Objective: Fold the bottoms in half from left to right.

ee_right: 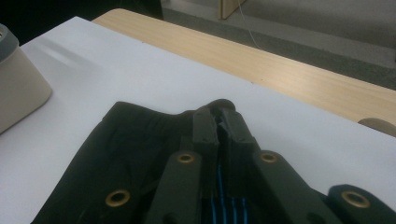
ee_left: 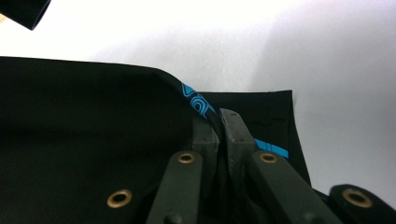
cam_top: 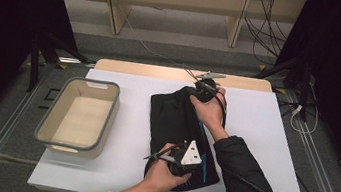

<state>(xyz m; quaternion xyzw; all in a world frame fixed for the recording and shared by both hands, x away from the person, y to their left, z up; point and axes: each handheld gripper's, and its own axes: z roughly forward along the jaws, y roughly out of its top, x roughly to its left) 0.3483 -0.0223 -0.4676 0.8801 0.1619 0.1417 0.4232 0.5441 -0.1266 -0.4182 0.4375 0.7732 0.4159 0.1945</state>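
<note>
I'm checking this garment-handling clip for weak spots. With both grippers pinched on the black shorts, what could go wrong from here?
1. The left gripper pinches only a thin fold of the black shorts near the blue print; it might slip out when lifted.
2. The right gripper clamps just the far edge, so uneven pulling could bunch the cloth.
3. The bin sits close beside; dragged fabric might nudge it.

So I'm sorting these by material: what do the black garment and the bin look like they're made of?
The black garment looks like thin matte fabric, likely synthetic: it folds limply and carries printed blue stripes. The bin looks like smooth beige plastic with a grey rim, rigid and moulded.
</note>
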